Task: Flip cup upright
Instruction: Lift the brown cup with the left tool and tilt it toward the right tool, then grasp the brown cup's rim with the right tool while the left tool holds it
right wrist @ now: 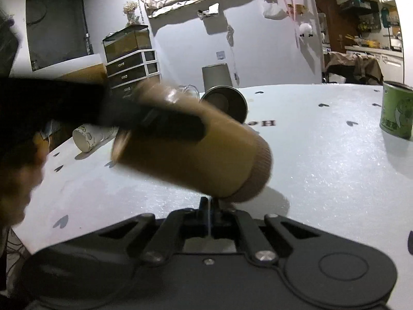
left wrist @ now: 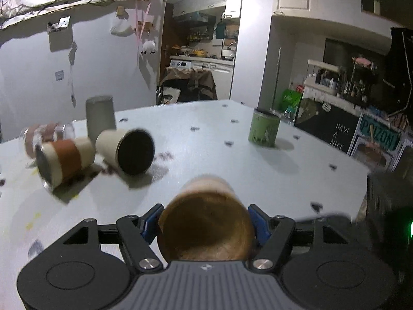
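Observation:
My left gripper (left wrist: 205, 226) is shut on a tan cup (left wrist: 205, 219) that lies tilted, its open mouth facing the camera, its base pointing away over the white table (left wrist: 232, 155). In the right wrist view the same tan cup (right wrist: 206, 149) hangs tilted above the table, base down to the right, gripped by the left gripper's black fingers (right wrist: 165, 124). My right gripper (right wrist: 209, 214) is shut and empty, just below the cup's base.
On the left lie a cream cup (left wrist: 126, 149), an orange-banded cup (left wrist: 63, 161) and a glass (left wrist: 46, 134). A grey cup (left wrist: 100, 117) stands inverted behind them. A green cup (left wrist: 263, 128) stands upright on the right. A white paper cup (right wrist: 90, 137) lies at the table's left edge.

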